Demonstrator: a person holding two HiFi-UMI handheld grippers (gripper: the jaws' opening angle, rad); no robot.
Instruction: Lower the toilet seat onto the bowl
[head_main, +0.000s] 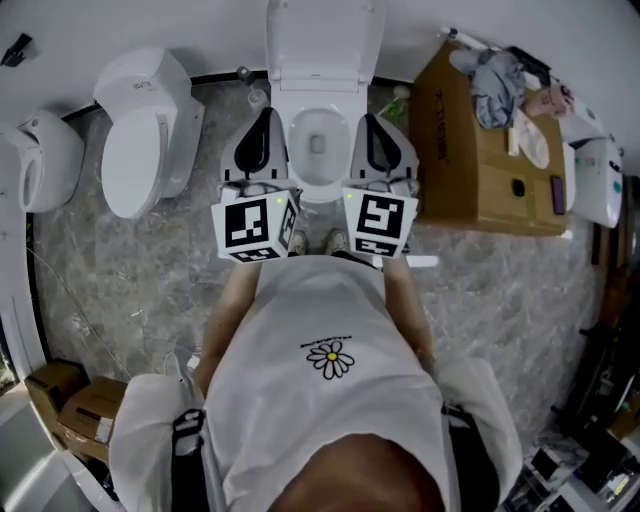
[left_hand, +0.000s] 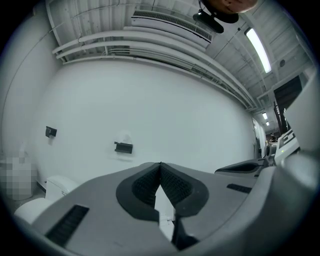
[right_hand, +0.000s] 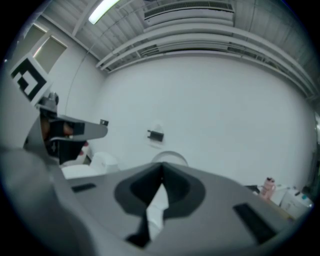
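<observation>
Far left: a white wall fixture bulges in from the edge. Just beside it is a second toilet, lid down. A strip of bare grey stone floor separates that toilet from my left gripper.

Left gripper: held beside the left edge of the bowl, nose toward the back wall. In its own view the ribbed pads meet at the tips. They are fully together and grip nothing. Only the plain white wall and a small black bracket lie beyond. Whether the gripper touches the bowl rim I cannot tell from above.

Centre: the toilet seat is up, leaning back toward the wall behind the bowl. I cannot part seat from lid in the head view. The bowl rim is bare and its opening uncovered. My shoes stand just in front of it. The space above the bowl, between the two grippers, is open.

Right gripper: it mirrors the left, beside the bowl's right edge. Its pads are closed tip to tip and it holds nothing. A rounded white top shows just above the tips.

Right: it is tight here. The near edge of a large cardboard box stands just beside the right gripper. A bundle of cloth lies on the box top. Past the box, another white fixture sits at the picture's edge.
</observation>
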